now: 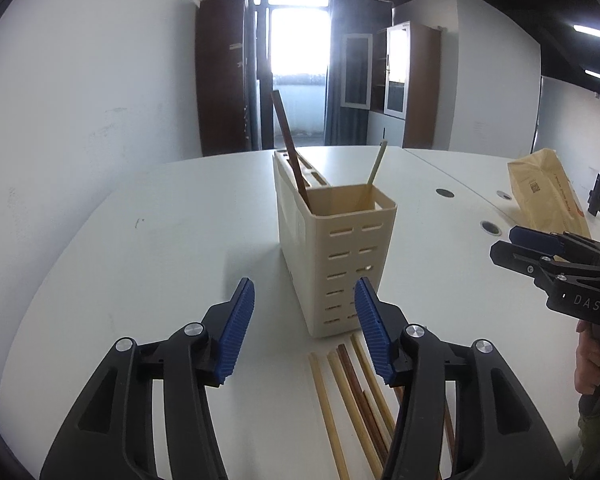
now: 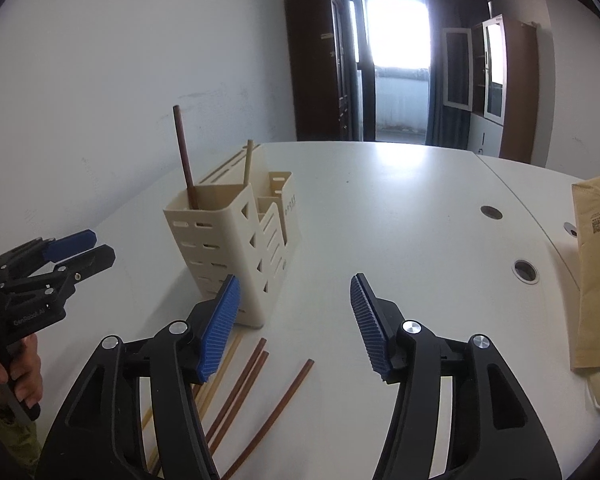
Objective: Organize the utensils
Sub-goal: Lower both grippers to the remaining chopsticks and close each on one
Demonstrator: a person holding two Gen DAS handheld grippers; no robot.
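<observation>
A cream slotted utensil holder (image 1: 332,256) (image 2: 228,248) stands on the white table. One dark brown chopstick (image 1: 290,148) (image 2: 184,156) and one pale chopstick (image 1: 376,170) (image 2: 247,162) lean upright in it. Several loose chopsticks, pale (image 1: 328,412) and dark brown (image 2: 276,412), lie flat on the table just in front of the holder. My left gripper (image 1: 305,330) is open above the table beside those sticks, nothing between its blue pads. My right gripper (image 2: 296,328) is open too, over the dark sticks, holding nothing.
A brown paper bag (image 1: 548,196) (image 2: 596,272) lies at the table's right side. Round cable holes (image 2: 525,271) dot the table (image 2: 380,208) near it. A hand (image 2: 16,372) grips the left tool's handle. A white wall runs along the left.
</observation>
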